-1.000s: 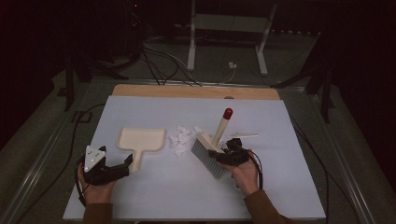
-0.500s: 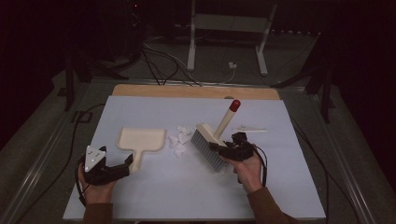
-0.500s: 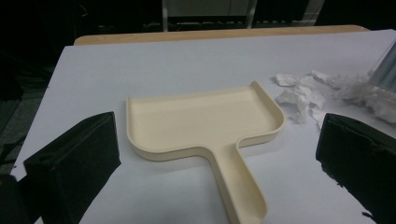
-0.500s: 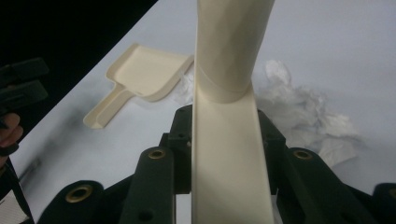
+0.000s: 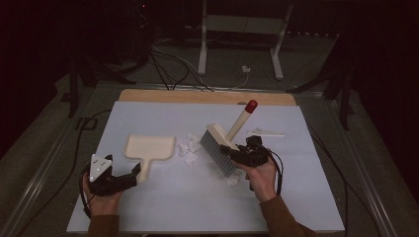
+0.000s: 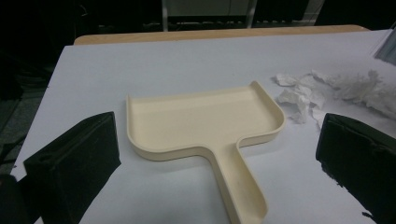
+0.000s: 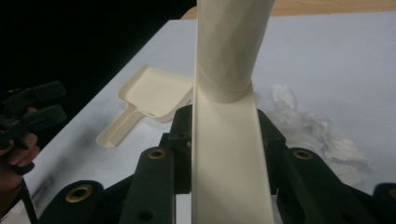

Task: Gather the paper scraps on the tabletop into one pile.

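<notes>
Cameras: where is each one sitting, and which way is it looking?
High view: above the table, looking forward and down; both hands and forearms show.
Left gripper view: on the left gripper, looking between its open jaws at the dustpan.
Right gripper view: on the right gripper, looking along the held brush.
All three share the dustpan and crumpled paper.

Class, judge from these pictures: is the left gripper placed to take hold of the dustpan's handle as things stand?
Probably yes: the left gripper is open, the dustpan handle lies between its jaws, nothing blocking.
</notes>
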A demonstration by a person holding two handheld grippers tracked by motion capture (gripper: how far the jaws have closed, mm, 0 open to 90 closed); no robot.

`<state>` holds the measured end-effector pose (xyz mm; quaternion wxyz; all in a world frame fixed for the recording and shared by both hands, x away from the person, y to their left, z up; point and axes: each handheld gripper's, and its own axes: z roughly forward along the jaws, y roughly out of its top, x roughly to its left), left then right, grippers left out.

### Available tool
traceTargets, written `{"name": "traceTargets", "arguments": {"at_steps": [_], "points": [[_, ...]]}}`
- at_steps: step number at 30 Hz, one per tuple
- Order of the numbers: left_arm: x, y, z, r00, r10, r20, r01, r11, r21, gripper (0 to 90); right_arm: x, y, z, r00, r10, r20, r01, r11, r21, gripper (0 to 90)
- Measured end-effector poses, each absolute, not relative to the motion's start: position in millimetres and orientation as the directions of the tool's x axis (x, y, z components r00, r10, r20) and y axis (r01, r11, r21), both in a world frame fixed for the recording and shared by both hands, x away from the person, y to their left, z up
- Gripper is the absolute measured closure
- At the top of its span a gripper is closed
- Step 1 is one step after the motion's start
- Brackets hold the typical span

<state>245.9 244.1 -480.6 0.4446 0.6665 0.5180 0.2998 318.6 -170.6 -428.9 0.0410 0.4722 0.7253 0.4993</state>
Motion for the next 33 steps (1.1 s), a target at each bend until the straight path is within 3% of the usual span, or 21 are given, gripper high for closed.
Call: {"name": "traceTargets", "arguments": {"at_steps": [11, 19, 22, 33], "points": [[245.5, 244.5, -480.1, 0.283, 0.957, -0.06, 0.424, -0.068, 0.903, 0.6, 320.9, -155.3, -427.8, -0.577, 0.698, 0.424, 0.64, 0.064, 0.766, 67.9], [245.8, 244.7, -480.5, 0.281, 0.958, -0.061, 0.425, -0.067, 0.903, 0.6, 325.3, -155.5, -433.1, -0.587, 0.635, 0.503, 0.669, 0.031, 0.742, 67.9], [245.9, 244.1, -480.7, 0.281, 0.958, -0.059, 0.427, -0.07, 0.902, 0.6, 323.8, -150.4, -432.4, -0.58, 0.691, 0.431, 0.654, 0.08, 0.752, 67.9], [246.2, 244.5, -481.0, 0.28, 0.958, -0.06, 0.428, -0.068, 0.901, 0.6, 325.5, -119.5, -446.3, -0.585, 0.707, 0.397, 0.658, 0.126, 0.743, 67.9]]}}
